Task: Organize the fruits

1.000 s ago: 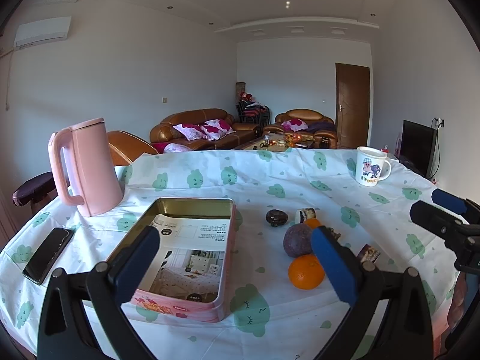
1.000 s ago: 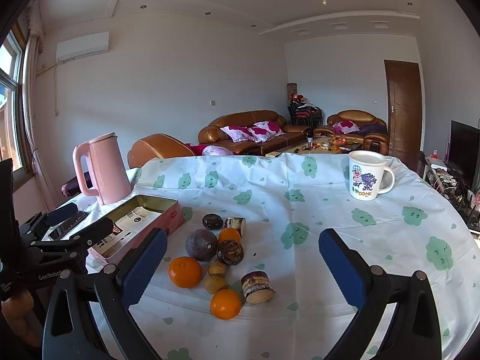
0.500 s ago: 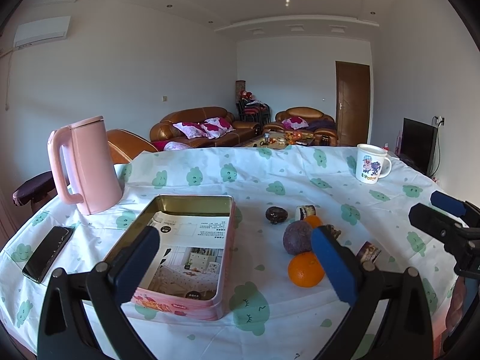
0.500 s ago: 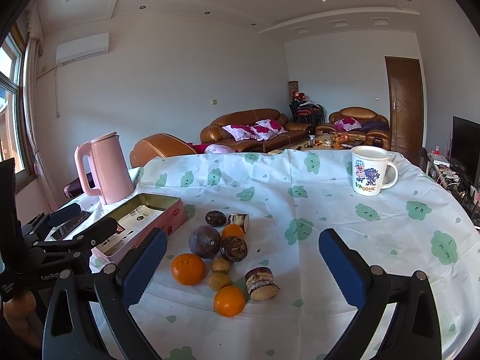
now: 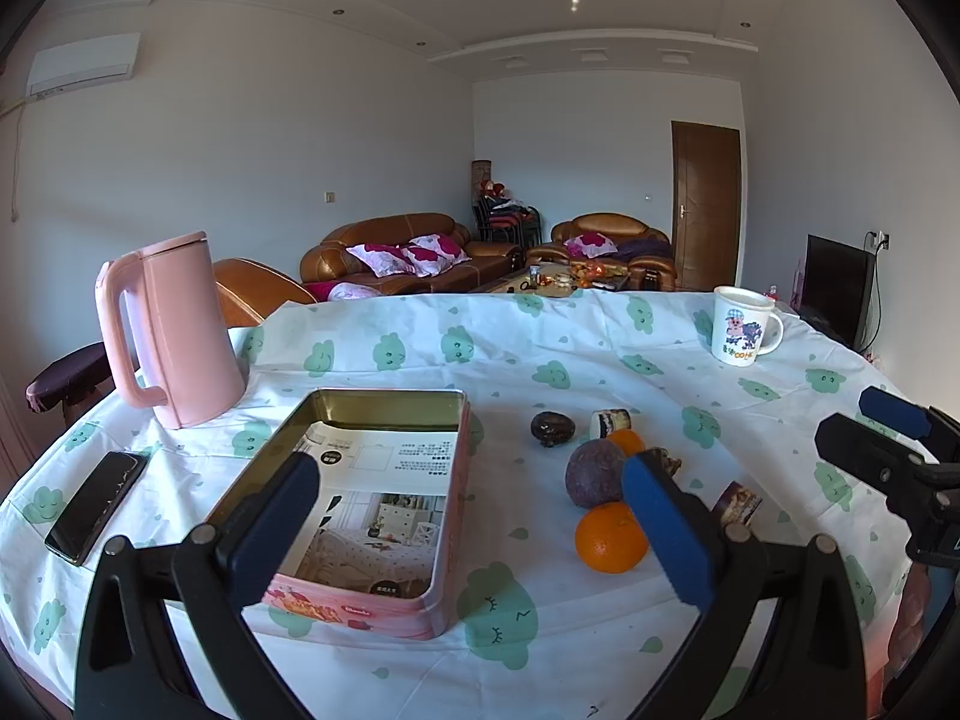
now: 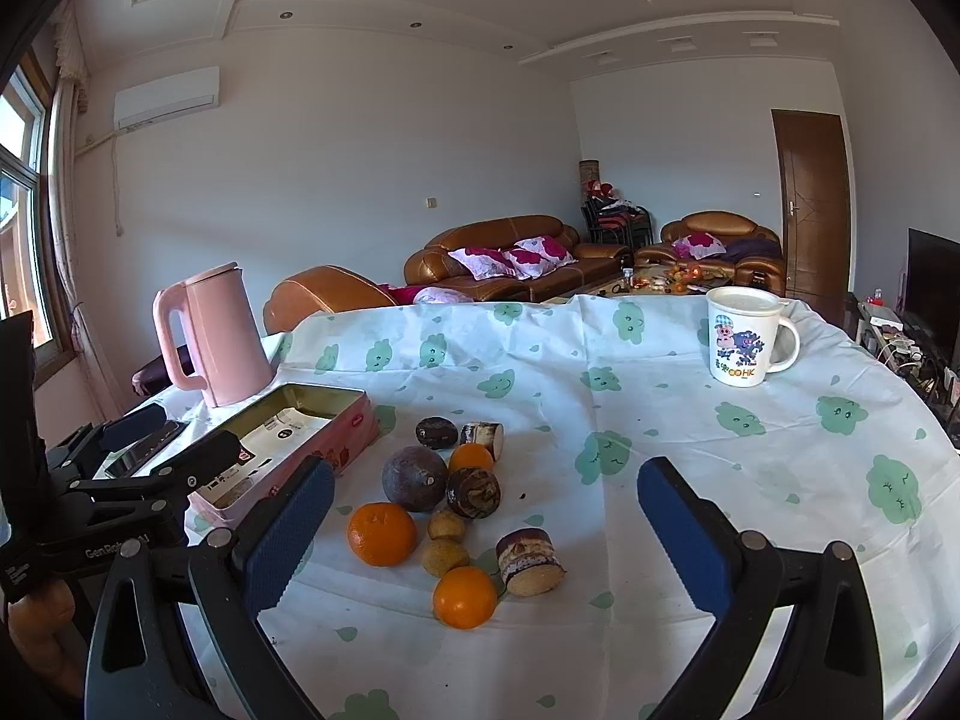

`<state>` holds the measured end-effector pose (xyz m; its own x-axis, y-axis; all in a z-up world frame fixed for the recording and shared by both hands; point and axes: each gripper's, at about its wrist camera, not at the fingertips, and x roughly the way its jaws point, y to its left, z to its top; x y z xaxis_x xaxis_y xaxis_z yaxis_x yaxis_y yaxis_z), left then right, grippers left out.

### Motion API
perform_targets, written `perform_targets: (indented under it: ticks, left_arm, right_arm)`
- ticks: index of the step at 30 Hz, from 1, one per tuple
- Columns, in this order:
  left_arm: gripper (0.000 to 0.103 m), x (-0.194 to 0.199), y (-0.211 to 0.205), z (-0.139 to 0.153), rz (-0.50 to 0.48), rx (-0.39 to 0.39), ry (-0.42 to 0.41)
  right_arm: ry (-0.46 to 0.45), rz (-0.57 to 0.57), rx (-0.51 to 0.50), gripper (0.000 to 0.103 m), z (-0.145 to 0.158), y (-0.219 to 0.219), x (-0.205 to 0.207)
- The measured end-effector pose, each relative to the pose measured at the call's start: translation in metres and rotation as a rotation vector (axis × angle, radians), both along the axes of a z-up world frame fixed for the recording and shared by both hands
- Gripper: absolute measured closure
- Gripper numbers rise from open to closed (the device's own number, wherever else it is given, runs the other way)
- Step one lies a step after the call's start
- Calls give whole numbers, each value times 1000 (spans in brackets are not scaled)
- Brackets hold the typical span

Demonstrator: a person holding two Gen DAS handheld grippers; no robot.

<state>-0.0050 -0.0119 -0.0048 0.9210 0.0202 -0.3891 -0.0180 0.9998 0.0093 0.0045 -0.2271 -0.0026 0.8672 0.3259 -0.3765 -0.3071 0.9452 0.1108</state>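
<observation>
White cloth printed with green cloud faces covers the round bench (image 6: 660, 396), the largest thing in both views. On its left side lies a pink rectangular tin (image 5: 444, 516), lidless, with a printed paper sheet flat on its gold floor; behind the tin stands a pink kettle (image 5: 174, 330), upright with its handle to the left, and a dark phone (image 5: 96, 504) lies flat near the bench's left edge. A white cartoon mug (image 6: 744, 339) stands well apart at the far right. The left gripper (image 5: 474, 528) hangs above the near edge with its blue-padded jaws spread wide, nothing between them, the left pad over the tin and the right pad in front of the fruit. The right gripper (image 6: 486, 546) is likewise wide open and empty, its jaws framing the fruit pile from the near side without touching it. The fruits sit loose on the cloth just right of the tin: a dull purple passion fruit (image 6: 414, 478) is the biggest, with an orange (image 6: 381, 534) just in front of it and a second orange (image 6: 465, 597) nearest the right gripper. A third, smaller orange (image 6: 471, 457) is tucked behind a dark brown wrinkled fruit (image 6: 473, 492), and another dark fruit (image 6: 436, 432) lies farthest back. Two cut purple-skinned pieces (image 6: 531, 561) and two small yellowish-brown fruits (image 6: 445, 557) complete the cluster.
</observation>
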Motion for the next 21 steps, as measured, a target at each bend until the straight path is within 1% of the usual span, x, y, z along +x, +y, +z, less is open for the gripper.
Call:
perform_targets:
  ticks: [21]
  left_arm:
    - [0,0,-1,-2,-1,4,4]
  right_arm:
    - [10,-3,3,1,-6,-2,2]
